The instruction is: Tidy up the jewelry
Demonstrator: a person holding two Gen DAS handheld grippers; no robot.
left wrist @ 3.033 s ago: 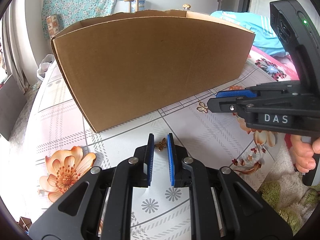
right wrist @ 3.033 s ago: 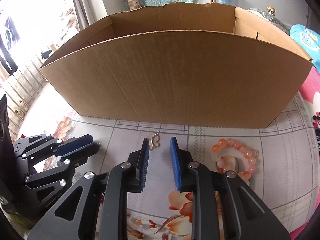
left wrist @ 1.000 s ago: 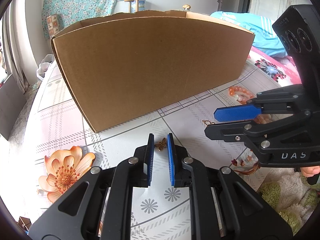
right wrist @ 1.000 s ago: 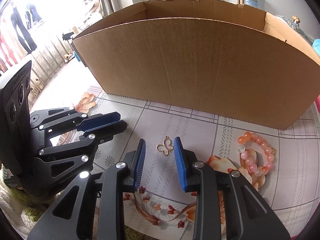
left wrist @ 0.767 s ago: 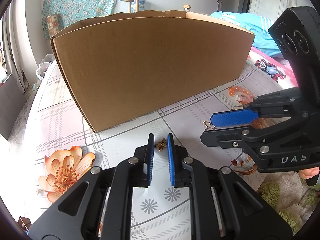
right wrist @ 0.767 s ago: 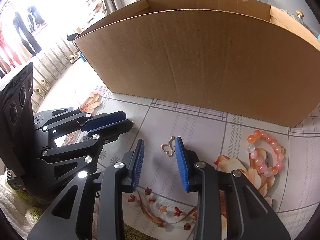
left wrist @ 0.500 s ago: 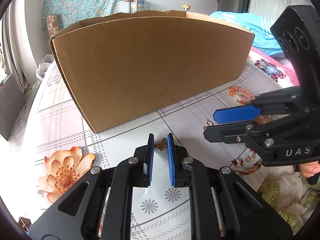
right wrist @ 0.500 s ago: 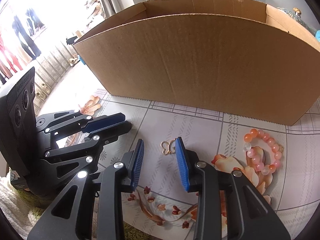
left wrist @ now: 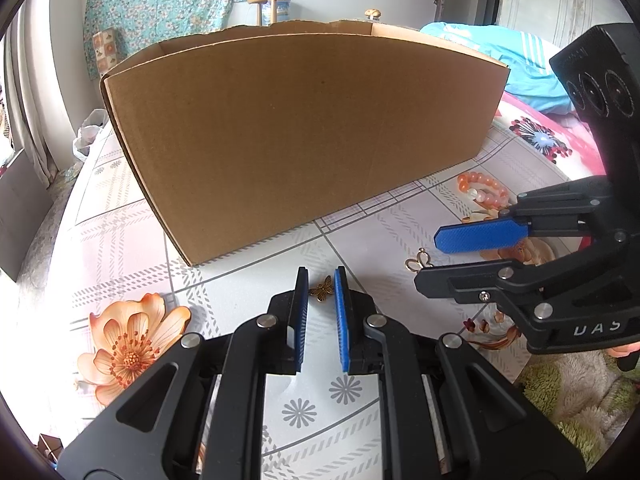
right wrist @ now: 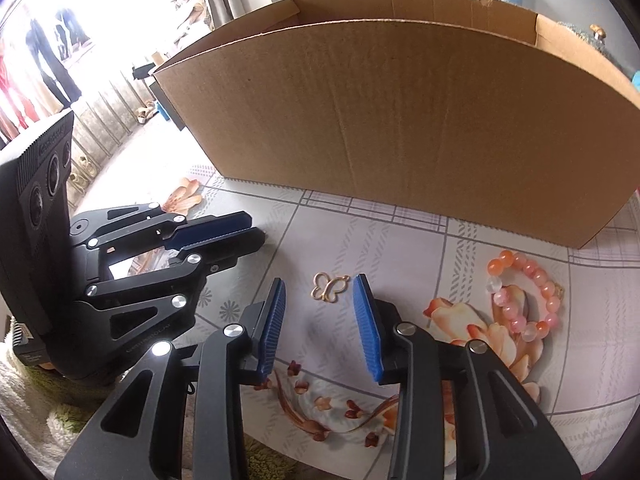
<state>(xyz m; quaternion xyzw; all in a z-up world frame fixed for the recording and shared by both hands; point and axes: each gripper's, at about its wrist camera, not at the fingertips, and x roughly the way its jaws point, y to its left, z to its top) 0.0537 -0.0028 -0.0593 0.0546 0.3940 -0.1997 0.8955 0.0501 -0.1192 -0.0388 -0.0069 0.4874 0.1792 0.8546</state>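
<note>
Tablecloth with printed flowers under cardboard box

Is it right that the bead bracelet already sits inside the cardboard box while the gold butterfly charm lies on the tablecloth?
Not quite. The bead bracelet is not inside the cardboard box; it lies on the tablecloth in front of the box. The gold butterfly charm does lie on the tablecloth. The right wrist view shows it.
</note>
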